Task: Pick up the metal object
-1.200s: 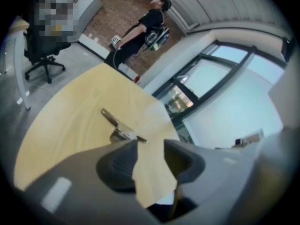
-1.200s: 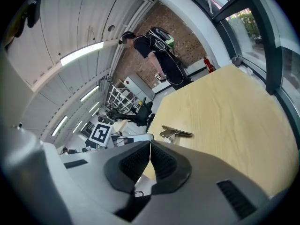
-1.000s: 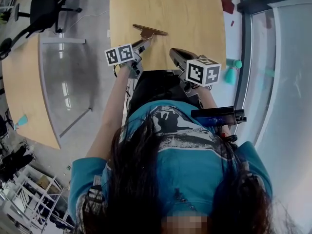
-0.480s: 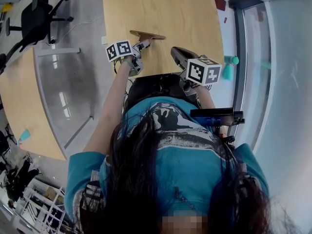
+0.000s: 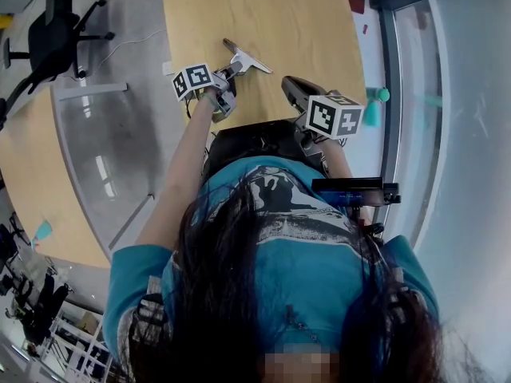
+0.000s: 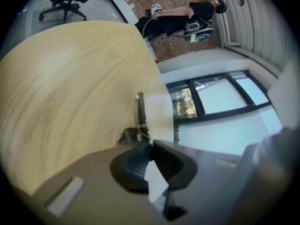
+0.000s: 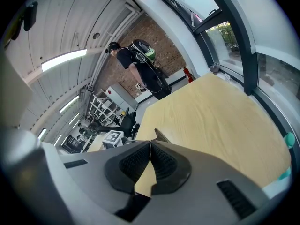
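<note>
1. My left tongs (image 5: 231, 70) reached forward over the near left part of the wooden surface (image 5: 303, 22).
2. The jaws of the left tongs were closing and had narrowed to a thin gap. The near end of the metal object (image 5: 247, 57) sat between the pads, which pressed on it.
3. In the left gripper view, the metal object (image 6: 139, 109) ran straight out from the jaw tips as a thin bar. It pointed away from me, with the surface to its left.
4. In the head view, the metal object appeared as a flat silver piece, angled up and to the right from the left tongs. I could not tell whether its far end touched the surface.
5. My right tongs (image 7: 150, 143) were fully closed, pad against pad, with nothing between them.
6. The right tongs hovered over the near right part of the surface, just beside the left tongs and apart from the metal object.
7. The marker cube (image 5: 333, 116) on the right tongs sat closest to my body.
8. An office chair (image 5: 60, 30) stood on the floor, well to the left of the surface.
</note>
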Tool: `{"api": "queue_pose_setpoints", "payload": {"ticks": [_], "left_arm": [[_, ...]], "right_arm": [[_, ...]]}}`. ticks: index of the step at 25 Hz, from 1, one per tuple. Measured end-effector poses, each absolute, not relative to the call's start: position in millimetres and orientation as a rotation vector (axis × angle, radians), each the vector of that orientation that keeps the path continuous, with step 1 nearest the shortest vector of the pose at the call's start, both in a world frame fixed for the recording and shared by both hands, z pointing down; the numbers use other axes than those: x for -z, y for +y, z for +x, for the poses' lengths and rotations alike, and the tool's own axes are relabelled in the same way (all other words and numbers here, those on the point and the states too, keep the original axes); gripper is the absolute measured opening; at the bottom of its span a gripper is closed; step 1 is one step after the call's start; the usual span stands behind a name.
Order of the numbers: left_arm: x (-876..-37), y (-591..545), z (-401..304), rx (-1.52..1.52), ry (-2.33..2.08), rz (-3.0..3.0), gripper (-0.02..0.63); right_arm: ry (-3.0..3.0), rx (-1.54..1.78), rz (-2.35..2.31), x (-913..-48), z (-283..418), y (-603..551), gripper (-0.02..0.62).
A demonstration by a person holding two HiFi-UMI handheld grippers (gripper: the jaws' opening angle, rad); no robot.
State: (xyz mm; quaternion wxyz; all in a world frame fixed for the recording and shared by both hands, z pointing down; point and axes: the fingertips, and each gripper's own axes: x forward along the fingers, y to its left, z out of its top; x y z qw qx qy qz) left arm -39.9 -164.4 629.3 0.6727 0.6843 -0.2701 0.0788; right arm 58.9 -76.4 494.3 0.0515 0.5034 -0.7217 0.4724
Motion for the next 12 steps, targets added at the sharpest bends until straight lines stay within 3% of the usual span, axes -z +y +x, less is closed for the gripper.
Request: {"api": "queue_pose_setpoints", "payload": {"ticks": [12], "left_arm": [[-604.3,-130.2,-50.7,-0.116,-0.621,1.628,0.006]], "right_arm": [[-2.239,-1.412,1.45,-493.2,51.3,-68.3,0.014]]}}
